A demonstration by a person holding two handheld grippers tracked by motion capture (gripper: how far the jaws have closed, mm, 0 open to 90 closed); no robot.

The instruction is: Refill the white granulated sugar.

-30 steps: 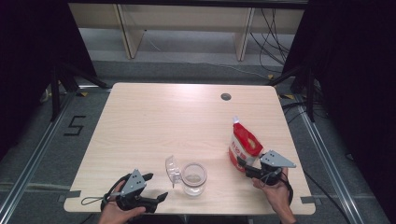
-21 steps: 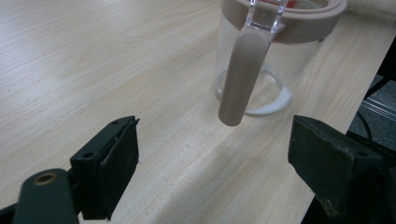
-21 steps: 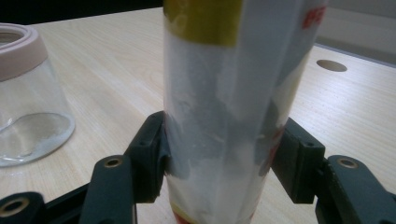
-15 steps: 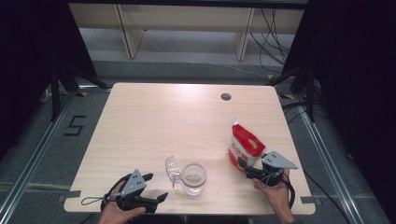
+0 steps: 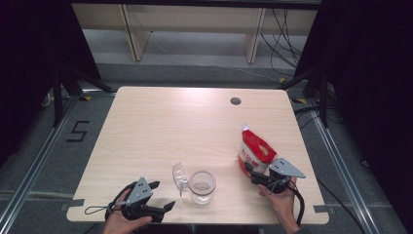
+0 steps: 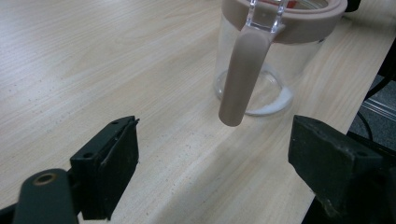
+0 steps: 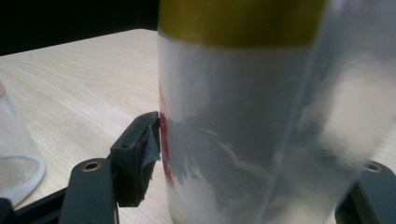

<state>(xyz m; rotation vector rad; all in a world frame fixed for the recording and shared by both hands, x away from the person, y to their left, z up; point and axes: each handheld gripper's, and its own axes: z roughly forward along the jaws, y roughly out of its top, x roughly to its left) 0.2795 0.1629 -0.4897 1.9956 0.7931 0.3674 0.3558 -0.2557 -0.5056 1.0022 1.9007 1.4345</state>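
A red and white bag stands upright on the table at the right. My right gripper reaches around its lower part from the near side. Its jaws have just been opening and stand open, with the bag between them and one pad at its side. A clear glass jar with a little white powder in it stands near the front edge, its hinged lid swung open to the left. My left gripper rests open and holds nothing, left of the jar.
A brown clasp strap hangs from the jar's rim toward my left gripper. A small round hole is in the tabletop at the far right. The jar sits at the left of the right gripper view. Dark curtains and shelving surround the table.
The bag has settled a little on the table between the right gripper's jaws. The left gripper and the jar have not moved.
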